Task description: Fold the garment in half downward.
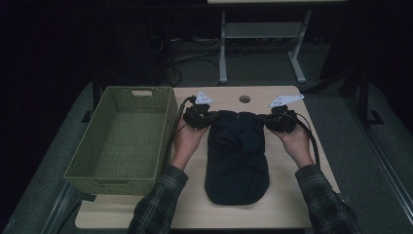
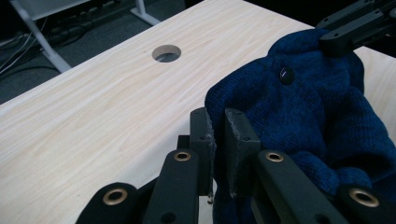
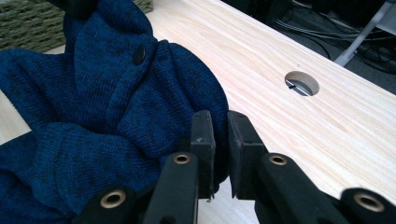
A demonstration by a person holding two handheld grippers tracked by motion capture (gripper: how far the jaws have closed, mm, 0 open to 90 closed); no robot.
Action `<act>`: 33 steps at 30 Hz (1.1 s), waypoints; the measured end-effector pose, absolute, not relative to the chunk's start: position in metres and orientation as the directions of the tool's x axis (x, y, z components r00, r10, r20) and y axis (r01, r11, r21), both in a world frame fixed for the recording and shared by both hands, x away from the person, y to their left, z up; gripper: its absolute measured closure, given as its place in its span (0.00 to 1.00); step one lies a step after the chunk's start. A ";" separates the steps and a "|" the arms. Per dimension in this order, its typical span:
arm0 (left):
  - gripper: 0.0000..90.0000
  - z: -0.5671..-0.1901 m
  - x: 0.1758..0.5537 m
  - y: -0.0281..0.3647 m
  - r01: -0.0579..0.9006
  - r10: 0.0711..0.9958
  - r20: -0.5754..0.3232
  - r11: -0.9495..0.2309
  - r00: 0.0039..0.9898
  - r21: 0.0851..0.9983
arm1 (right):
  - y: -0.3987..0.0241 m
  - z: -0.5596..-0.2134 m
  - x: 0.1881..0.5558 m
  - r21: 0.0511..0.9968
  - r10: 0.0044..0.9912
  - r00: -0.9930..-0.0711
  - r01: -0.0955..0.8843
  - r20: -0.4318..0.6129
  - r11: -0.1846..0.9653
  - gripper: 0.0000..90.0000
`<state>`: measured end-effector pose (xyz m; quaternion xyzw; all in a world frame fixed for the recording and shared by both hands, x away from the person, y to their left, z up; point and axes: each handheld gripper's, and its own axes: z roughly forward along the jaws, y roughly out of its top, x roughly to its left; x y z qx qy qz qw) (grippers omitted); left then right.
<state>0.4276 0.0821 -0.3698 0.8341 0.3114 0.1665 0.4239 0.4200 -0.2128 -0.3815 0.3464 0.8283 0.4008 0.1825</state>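
Observation:
A dark blue knitted sweater (image 1: 236,156) lies bunched along the middle of the wooden table (image 1: 287,204), and its far edge is lifted. My left gripper (image 1: 207,118) is shut on the far left corner of that edge. In the left gripper view the knit (image 2: 308,107), with a dark button (image 2: 286,74), is pinched between the jaws of my left gripper (image 2: 219,114). My right gripper (image 1: 267,121) is shut on the far right corner. In the right gripper view my right gripper (image 3: 220,116) clamps a fold of the sweater (image 3: 93,116) near a button (image 3: 138,55).
A green woven basket (image 1: 122,180) stands open on the left side of the table, close to the left hand. A round cable hole (image 1: 244,99) sits in the tabletop just beyond the sweater. Table legs and cables lie on the floor behind.

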 end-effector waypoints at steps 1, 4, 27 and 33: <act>0.92 -0.369 0.425 0.083 0.378 0.659 0.009 -0.442 0.752 0.814 | -0.212 -0.381 0.417 0.791 0.719 -0.694 0.423 -0.030 0.442 0.91; 0.91 -0.368 0.411 0.087 0.383 0.654 -0.019 -0.417 0.756 0.824 | -0.214 -0.378 0.406 0.802 0.710 -0.704 0.415 -0.017 0.430 0.90; 0.91 -0.385 0.369 0.090 0.418 0.621 -0.063 -0.446 0.781 0.791 | -0.220 -0.397 0.359 0.808 0.671 -0.740 0.413 0.030 0.420 0.90; 0.91 -0.390 0.360 0.091 0.434 0.612 -0.079 -0.457 0.787 0.777 | -0.219 -0.402 0.347 0.805 0.662 -0.748 0.419 0.046 0.419 0.89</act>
